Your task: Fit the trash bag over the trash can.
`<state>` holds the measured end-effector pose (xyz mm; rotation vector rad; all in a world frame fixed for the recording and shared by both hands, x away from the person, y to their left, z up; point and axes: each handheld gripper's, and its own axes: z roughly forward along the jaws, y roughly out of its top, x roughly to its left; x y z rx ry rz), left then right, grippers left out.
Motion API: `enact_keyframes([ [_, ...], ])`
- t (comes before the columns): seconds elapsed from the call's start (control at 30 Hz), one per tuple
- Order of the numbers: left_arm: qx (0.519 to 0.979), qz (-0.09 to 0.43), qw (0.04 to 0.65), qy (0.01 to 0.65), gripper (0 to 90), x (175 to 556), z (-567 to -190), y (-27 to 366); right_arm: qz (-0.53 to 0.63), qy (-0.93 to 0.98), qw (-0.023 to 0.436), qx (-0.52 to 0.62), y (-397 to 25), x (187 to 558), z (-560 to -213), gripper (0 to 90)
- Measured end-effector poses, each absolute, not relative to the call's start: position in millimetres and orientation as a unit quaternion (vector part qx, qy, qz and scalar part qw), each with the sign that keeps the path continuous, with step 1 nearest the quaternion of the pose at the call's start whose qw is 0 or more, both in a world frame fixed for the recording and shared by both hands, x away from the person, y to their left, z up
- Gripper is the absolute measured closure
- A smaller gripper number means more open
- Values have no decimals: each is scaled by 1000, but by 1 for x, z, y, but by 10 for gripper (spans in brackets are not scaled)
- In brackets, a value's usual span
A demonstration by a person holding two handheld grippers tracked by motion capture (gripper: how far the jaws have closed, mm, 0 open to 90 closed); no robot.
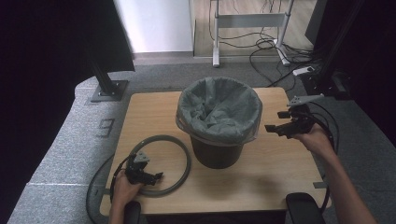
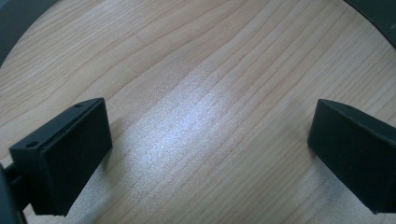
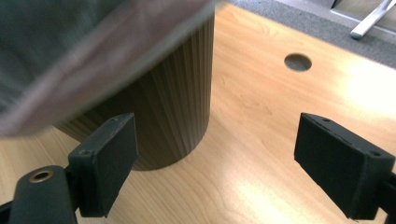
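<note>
**Meanwhile, both grippers are hanging open beside the bin and its ring**

Down at the near left, the left gripper (image 1: 150,176) is standing released, its jaws spread wide with nothing between them but bare wood, as the left gripper view is showing. It is sitting right over the near arc of the grey ring (image 1: 185,154), which is lying flat on the table (image 1: 275,177) and curving away ahead of the jaws and round to either side of them. Whether the jaws are touching the ring cannot be told.

Over on the other side, the right gripper (image 1: 276,122) is also hanging unclenched, jaws wide apart and gripping nothing, held above the table. Just ahead of its jaws, the bin (image 1: 217,154) is standing upright, and in the right gripper view its ribbed dark wall (image 3: 177,107) is rising close beyond the left jaw. A grey bag (image 1: 219,109) is lining the bin, its edge folding down over the rim nearest the gripper.
</note>
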<state>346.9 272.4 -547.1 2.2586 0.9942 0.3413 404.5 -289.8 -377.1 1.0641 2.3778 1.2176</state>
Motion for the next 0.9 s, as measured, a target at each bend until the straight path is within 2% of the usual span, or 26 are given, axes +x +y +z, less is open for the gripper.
enact_keyframes([
  [0.67, 857, 132, 318, 383, 0, 347, -547, 273, 393, 819, 141, 394, -289, 387, -494, 133],
  [0.9, 857, 132, 318, 383, 0, 347, -547, 273, 388, 819, 142, 398, -285, 376, -521, 133],
])
